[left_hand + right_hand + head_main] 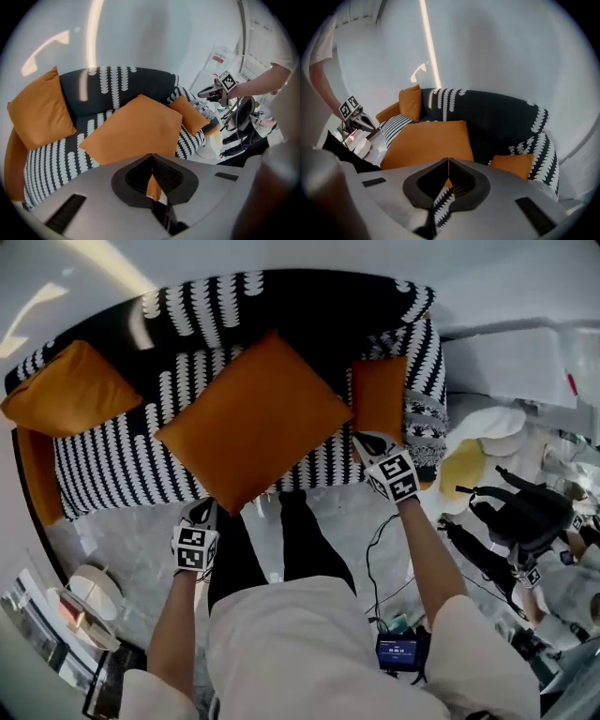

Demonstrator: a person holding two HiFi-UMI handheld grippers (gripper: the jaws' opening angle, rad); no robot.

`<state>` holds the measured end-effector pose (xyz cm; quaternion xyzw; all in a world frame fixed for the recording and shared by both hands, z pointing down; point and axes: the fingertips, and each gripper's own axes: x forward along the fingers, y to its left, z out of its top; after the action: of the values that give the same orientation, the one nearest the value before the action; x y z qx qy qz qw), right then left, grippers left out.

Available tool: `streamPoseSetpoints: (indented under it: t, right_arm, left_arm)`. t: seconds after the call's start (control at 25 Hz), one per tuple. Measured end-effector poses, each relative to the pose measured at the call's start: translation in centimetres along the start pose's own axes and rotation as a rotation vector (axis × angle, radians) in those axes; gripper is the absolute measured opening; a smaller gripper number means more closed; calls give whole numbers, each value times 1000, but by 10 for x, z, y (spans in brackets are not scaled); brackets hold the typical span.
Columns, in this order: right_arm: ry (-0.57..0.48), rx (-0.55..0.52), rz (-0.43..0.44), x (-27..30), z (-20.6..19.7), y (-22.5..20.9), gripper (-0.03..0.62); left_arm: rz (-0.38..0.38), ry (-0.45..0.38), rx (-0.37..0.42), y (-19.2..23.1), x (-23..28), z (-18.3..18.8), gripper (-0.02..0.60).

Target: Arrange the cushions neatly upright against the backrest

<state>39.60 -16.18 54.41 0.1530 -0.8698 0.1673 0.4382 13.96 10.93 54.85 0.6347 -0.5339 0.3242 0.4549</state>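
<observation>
- Your left tool [151, 161] is clenched on a corner of the big orange cushion [253, 418], which lies flat on the sofa [112, 465] seat, overhanging its front edge.
- Your right tool [448, 163] is clenched too. Striped fabric shows at its gap, with no clear hold.
- You are standing this cushion up; next, tip it back against the backrest [309, 306].

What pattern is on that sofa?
The sofa is black with white leaf-like stripes, clearest in the head view.
</observation>
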Motion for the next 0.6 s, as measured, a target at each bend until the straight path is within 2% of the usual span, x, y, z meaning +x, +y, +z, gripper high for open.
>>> streamPoseSetpoints:
  t: [0.16,0.28,0.44,0.6]
  right_arm:
    - [89,-102,37,33,-27,-31,25]
    - [178,-192,72,54,-50,-40,25]
    - [201,-267,86,84,-67,-52,25]
    - [247,-303,60,99,-91,-72,26]
  left_arm:
    - [81,61,-81,-9,23,-38,18]
    - [107,84,-168,-23,32,-67,18]
    - [135,107,-209,-24,53,-101,22]
    - [149,158,-234,-24,81,-140,115]
